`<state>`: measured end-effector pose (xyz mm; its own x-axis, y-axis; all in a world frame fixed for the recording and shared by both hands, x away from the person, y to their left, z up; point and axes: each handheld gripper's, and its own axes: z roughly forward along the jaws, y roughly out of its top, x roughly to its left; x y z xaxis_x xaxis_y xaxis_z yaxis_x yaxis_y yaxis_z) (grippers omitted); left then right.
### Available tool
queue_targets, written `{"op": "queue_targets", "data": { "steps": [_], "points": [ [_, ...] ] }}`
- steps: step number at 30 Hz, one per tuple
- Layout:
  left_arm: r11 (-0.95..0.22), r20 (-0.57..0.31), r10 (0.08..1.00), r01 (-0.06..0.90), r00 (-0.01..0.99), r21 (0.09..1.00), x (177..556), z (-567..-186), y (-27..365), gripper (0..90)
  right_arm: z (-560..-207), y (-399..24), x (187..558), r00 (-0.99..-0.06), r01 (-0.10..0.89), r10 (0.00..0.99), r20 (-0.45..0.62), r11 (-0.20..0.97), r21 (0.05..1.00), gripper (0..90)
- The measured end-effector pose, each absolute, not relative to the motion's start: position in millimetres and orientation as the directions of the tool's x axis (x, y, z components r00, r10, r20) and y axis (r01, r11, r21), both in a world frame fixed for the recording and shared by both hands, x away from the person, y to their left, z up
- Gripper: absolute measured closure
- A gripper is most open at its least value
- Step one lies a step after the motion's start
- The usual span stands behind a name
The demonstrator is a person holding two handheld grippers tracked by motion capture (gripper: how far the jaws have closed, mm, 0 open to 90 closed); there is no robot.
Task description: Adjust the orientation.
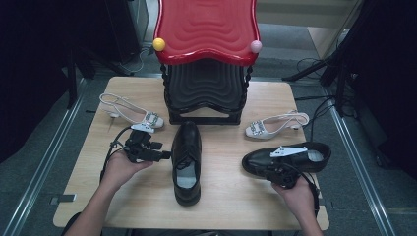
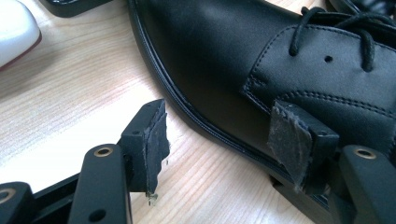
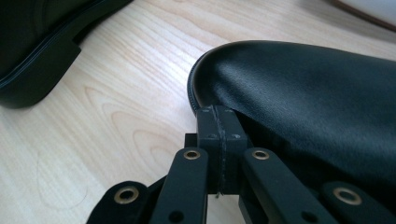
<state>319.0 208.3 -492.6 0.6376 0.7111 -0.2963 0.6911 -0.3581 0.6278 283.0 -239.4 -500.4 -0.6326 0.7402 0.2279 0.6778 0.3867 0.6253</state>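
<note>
Left gripper (image 2: 219, 154) view: jaws wide apart, empty, straddling the edge of the glossy black leather lace-up shoe (image 1: 187, 162), stitching visible. Right gripper (image 3: 218, 135) view: pads pressed together, empty, beside the second black shoe (image 1: 287, 158). High view: both shoes in front of the red-seated stool (image 1: 206, 29).

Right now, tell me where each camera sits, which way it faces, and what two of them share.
High view: above the person's side, looking forward and down on the table; both forearms enter from below, with the left gripper and right gripper.
Left gripper view: rides the left gripper, looking along its open jaws at the middle black shoe.
Right gripper view: rides the right gripper, jaws shut, against the toe of the right black shoe.
Shared: the high view and left gripper view both show the middle black shoe.
</note>
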Motion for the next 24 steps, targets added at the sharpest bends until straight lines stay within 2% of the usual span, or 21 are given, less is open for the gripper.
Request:
{"op": "queue_targets", "data": {
  "steps": [8,17,24],
  "points": [
    [-0.351,-0.296,0.716,0.693,0.632,0.630,309.8,-493.1,210.3,37.5,-502.4,-236.7,299.7,-0.625,0.689,0.735,0.262,0.362,0.628,90.0],
    [-0.345,-0.298,0.725,0.702,0.621,0.624,298.8,-495.2,212.9,37.3,-501.2,-232.9,316.0,-0.626,0.683,0.739,0.248,0.368,0.631,90.0],
    [-0.337,-0.292,0.740,0.710,0.605,0.618,290.3,-496.2,215.4,37.0,-502.6,-232.9,331.4,-0.591,0.712,0.753,0.289,0.319,0.626,90.0]
  ]
}}
